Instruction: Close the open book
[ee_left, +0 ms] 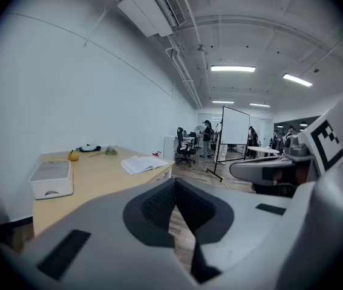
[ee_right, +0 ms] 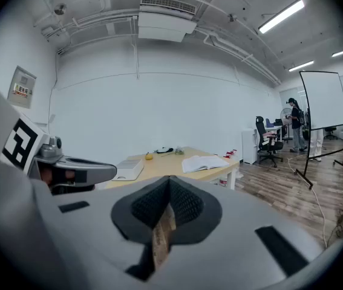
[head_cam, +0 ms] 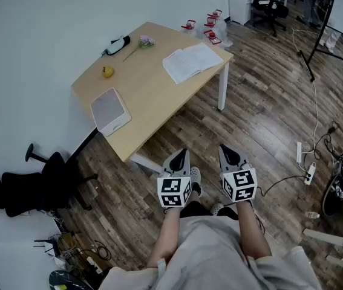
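The open book [head_cam: 192,61] lies with its white pages up near the far right corner of the light wooden table [head_cam: 153,95]. It also shows in the left gripper view [ee_left: 140,164] and the right gripper view [ee_right: 204,162]. Both grippers hang over the wooden floor in front of the table, well short of the book. My left gripper [head_cam: 182,154] is shut and empty, its jaws [ee_left: 175,183] closed to a point. My right gripper [head_cam: 224,150] is shut too, with nothing held between its jaws [ee_right: 169,180]. They sit side by side, pointing towards the table.
On the table are a white lidded box [head_cam: 109,110], a yellow fruit [head_cam: 107,72], a flower [head_cam: 146,41] and a black-and-white object [head_cam: 118,45]. Red clamps [head_cam: 210,26] sit past the far corner. A black chair [head_cam: 38,183] lies at the left; cables and a power strip [head_cam: 307,174] at the right.
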